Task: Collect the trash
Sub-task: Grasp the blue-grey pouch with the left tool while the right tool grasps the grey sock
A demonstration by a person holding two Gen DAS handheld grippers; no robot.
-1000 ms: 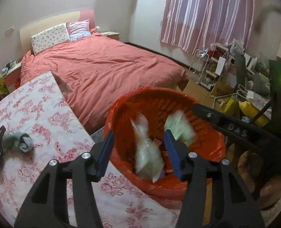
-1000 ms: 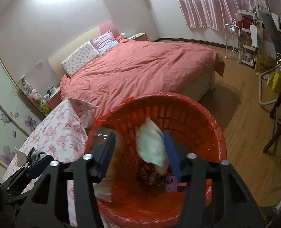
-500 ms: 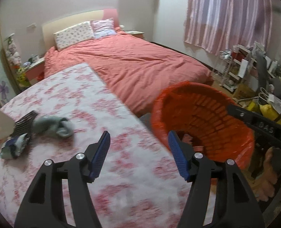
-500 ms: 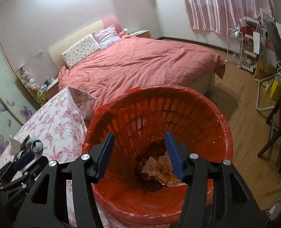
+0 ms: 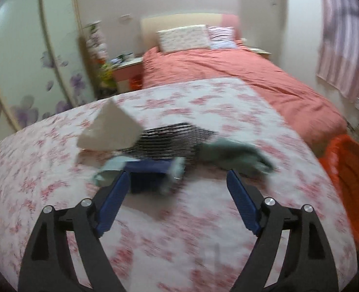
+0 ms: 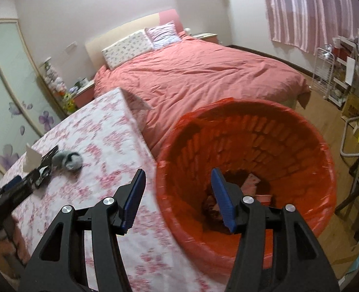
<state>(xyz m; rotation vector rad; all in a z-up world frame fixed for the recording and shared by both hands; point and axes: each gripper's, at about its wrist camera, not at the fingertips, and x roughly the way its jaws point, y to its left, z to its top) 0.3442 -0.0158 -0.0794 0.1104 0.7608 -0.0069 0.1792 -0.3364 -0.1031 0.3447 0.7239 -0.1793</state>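
Several scraps already lie in the red bin (image 6: 246,160), but I judge the job unfinished: a white paper (image 5: 110,130), a blue wrapper (image 5: 147,170) and a grey wad (image 5: 232,154) remain on the counter (image 5: 179,238) beside the bin. My left tool (image 5: 177,182), jaws just widening and empty, points at that litter. My right tool (image 6: 178,182) hangs half-open, empty, over the bin's rim.

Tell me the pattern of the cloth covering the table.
White tablecloth with pink flowers, clearest in the right wrist view.
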